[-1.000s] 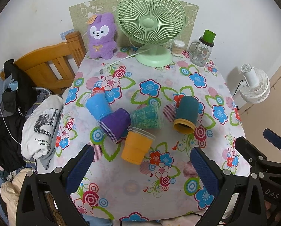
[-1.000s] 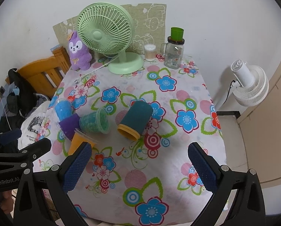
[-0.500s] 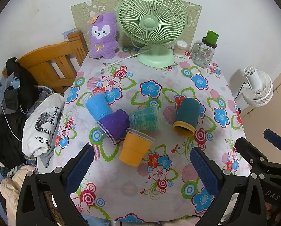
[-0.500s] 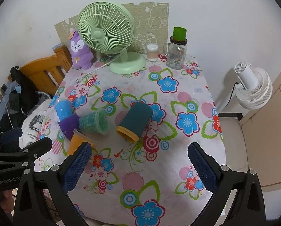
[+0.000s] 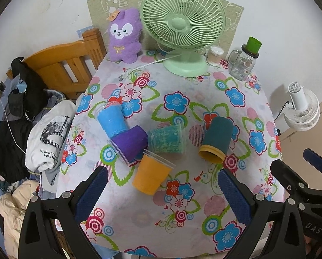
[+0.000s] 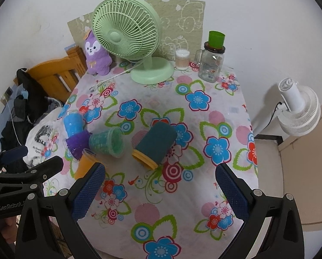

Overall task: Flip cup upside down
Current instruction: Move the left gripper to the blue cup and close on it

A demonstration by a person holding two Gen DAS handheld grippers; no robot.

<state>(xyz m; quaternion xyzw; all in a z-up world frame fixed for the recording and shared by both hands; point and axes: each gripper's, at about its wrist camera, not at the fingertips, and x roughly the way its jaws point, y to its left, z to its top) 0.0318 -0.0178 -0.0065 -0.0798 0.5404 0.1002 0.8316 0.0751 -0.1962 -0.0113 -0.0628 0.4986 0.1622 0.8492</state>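
Several cups lie on their sides on the flowered tablecloth (image 5: 182, 220): a light blue cup (image 5: 112, 120), a purple cup (image 5: 129, 143), a green glitter cup (image 5: 167, 139), an orange cup (image 5: 150, 176) and a dark teal cup with a yellow rim (image 5: 217, 143). They also show in the right wrist view, the teal cup (image 6: 155, 144) nearest the middle. My left gripper (image 5: 161, 192) is open and empty above the near table edge, just short of the orange cup. My right gripper (image 6: 158, 188) is open and empty, short of the teal cup.
At the back of the table stand a green fan (image 5: 182, 28), a purple plush rabbit (image 5: 124, 36), a glass jar with a green cup on top (image 5: 244, 62) and a small cotton-swab box (image 5: 214, 55). A wooden chair with clothes (image 5: 59, 69) is left. A white fan (image 5: 301, 110) is right.
Both grippers have drawn back and up slightly, so the table looks a little farther away. The cups have not moved. Both grippers stay open.
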